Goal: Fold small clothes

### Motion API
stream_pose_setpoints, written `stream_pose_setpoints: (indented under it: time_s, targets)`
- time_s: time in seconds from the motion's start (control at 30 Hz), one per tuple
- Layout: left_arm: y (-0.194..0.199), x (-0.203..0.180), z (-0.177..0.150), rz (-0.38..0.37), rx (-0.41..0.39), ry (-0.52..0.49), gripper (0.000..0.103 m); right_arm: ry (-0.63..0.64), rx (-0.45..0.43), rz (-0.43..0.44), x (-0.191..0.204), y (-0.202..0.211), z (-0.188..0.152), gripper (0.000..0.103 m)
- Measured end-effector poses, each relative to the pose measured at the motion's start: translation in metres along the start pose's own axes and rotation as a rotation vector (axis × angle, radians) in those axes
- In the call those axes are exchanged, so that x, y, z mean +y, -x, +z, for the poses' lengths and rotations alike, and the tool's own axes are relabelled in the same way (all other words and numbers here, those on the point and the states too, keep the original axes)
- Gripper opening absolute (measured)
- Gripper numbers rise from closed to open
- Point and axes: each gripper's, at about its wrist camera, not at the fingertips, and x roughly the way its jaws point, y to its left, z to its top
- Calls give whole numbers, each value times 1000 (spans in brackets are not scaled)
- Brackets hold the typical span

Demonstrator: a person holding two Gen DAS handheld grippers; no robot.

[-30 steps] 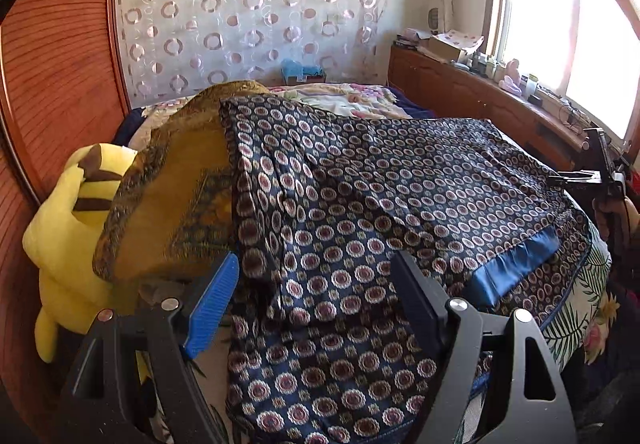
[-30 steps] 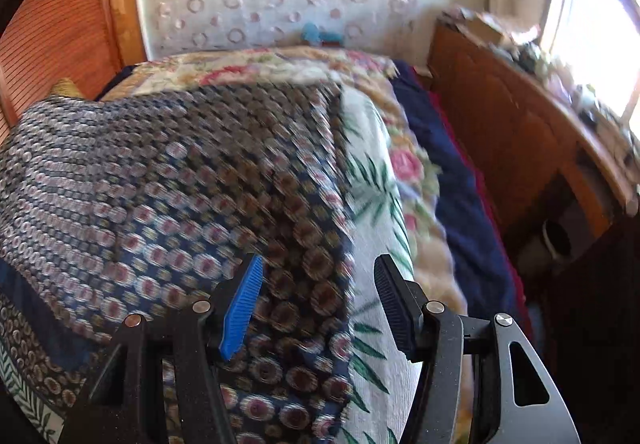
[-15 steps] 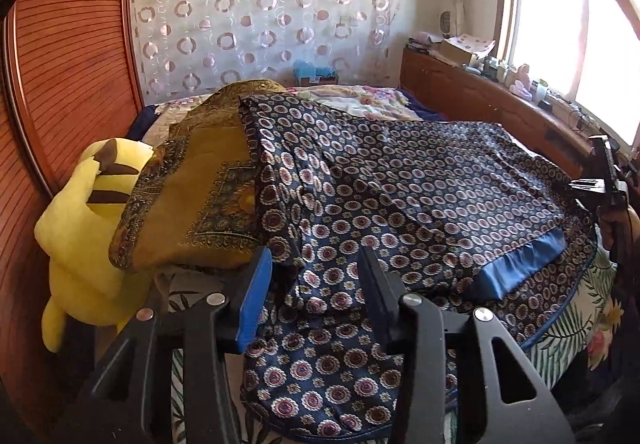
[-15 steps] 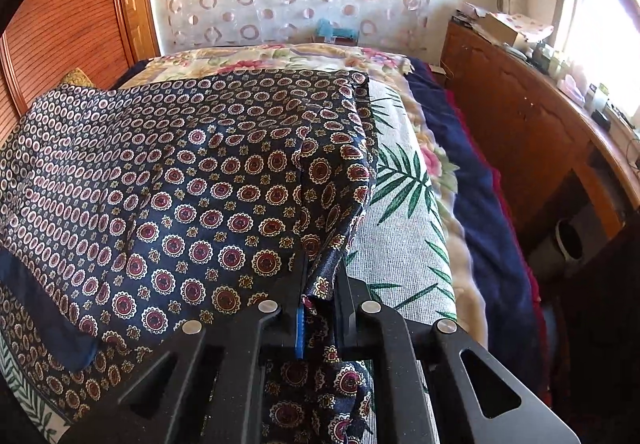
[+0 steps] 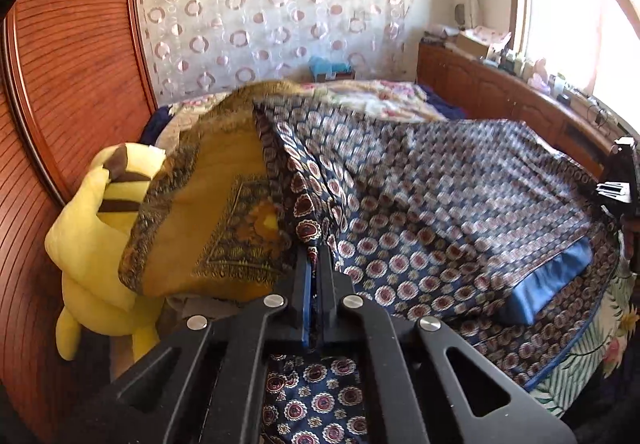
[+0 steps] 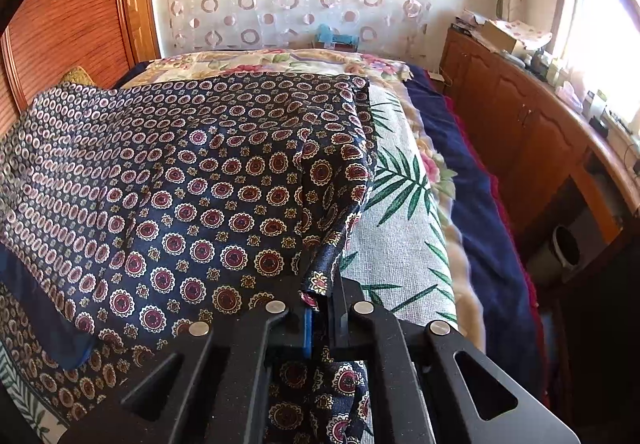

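Observation:
A navy garment with red and white medallions (image 5: 440,204) lies spread over the bed; it also shows in the right wrist view (image 6: 192,184). My left gripper (image 5: 314,268) is shut on its left edge, next to a mustard patterned cloth (image 5: 216,212). My right gripper (image 6: 322,300) is shut on its right edge, with fabric bunched up between the jaws and hanging below. The right gripper also shows at the far right of the left wrist view (image 5: 620,184). A plain blue band (image 5: 548,288) runs along a folded edge near me.
A yellow plush toy (image 5: 92,228) leans on the wooden headboard (image 5: 68,84) at left. A palm-leaf bedcover (image 6: 404,212) and dark blue blanket (image 6: 472,204) lie at right. A wooden cabinet (image 6: 532,132) with clutter runs under the window. A bin (image 6: 564,248) stands below.
Both grippers went from open to shut on the garment's edges: the right one about half a second ago, the left one since then. The garment's left side is blurred, shifting.

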Motion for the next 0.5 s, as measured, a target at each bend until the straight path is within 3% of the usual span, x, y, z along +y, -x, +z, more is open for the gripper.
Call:
stream_pose_setpoints:
  time_s: [0.27,0.5]
  targets:
    - [37,8,4,-76,-56,59,2,-14,-91,47,-8,52,8,2]
    - [36,17,-25,-75,-20,91,2,16,-59,63,-2,68,-7,2]
